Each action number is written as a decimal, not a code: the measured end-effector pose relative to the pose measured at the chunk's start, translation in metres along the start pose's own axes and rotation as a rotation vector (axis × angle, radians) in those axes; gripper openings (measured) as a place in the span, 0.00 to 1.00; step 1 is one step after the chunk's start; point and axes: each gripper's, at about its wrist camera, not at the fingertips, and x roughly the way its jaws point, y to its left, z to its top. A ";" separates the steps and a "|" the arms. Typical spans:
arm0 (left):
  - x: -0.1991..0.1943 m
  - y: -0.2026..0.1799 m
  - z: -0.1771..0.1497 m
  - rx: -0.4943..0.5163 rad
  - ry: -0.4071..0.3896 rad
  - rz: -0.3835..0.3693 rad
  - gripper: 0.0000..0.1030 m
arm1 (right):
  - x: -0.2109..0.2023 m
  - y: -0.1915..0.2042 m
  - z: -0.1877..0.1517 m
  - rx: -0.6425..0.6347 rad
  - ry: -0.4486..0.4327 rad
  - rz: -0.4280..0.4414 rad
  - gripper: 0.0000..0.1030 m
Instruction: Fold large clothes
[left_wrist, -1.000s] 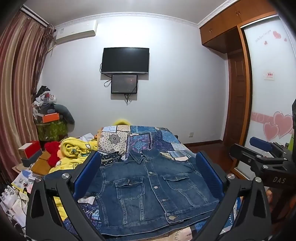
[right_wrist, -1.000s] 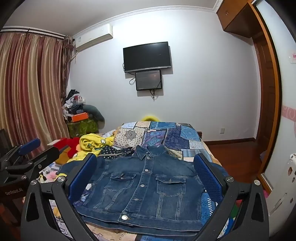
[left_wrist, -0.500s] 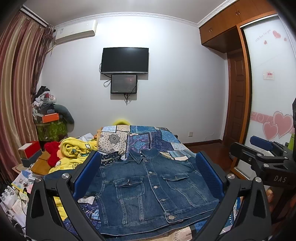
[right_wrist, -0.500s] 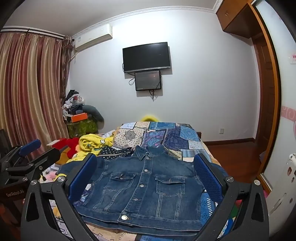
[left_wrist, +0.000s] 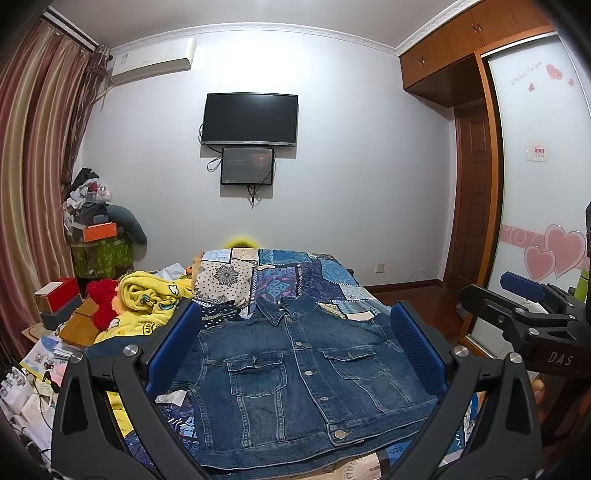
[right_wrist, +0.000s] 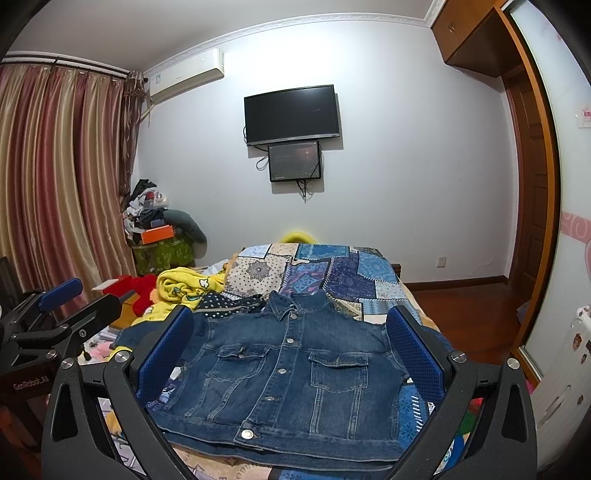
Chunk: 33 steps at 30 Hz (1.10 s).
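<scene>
A dark blue denim jacket (left_wrist: 295, 373) lies flat, front up and buttoned, on the near end of a bed with a patchwork quilt (left_wrist: 295, 280); it also shows in the right wrist view (right_wrist: 288, 365). Its sleeves seem tucked under. My left gripper (left_wrist: 295, 354) is open and empty, held above the jacket's near hem. My right gripper (right_wrist: 291, 354) is open and empty, likewise hovering above the jacket. The right gripper shows at the right edge of the left wrist view (left_wrist: 517, 310), and the left gripper at the left edge of the right wrist view (right_wrist: 62, 314).
A yellow blanket (left_wrist: 147, 302) and a red plush (left_wrist: 105, 299) lie on the bed's left side. Boxes and papers (left_wrist: 55, 306) crowd the floor at left. A clothes heap (left_wrist: 96, 229) stands in the far corner. A wardrobe (left_wrist: 535, 184) lines the right wall.
</scene>
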 end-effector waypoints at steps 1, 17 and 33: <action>0.000 0.000 0.000 0.000 0.000 -0.001 1.00 | 0.000 0.000 0.000 0.000 0.000 0.000 1.00; 0.001 0.001 0.000 -0.001 0.003 0.000 1.00 | -0.001 -0.001 0.001 0.002 -0.002 -0.001 1.00; 0.002 0.002 0.000 -0.002 0.006 -0.003 1.00 | -0.001 -0.001 0.001 0.001 -0.002 -0.001 1.00</action>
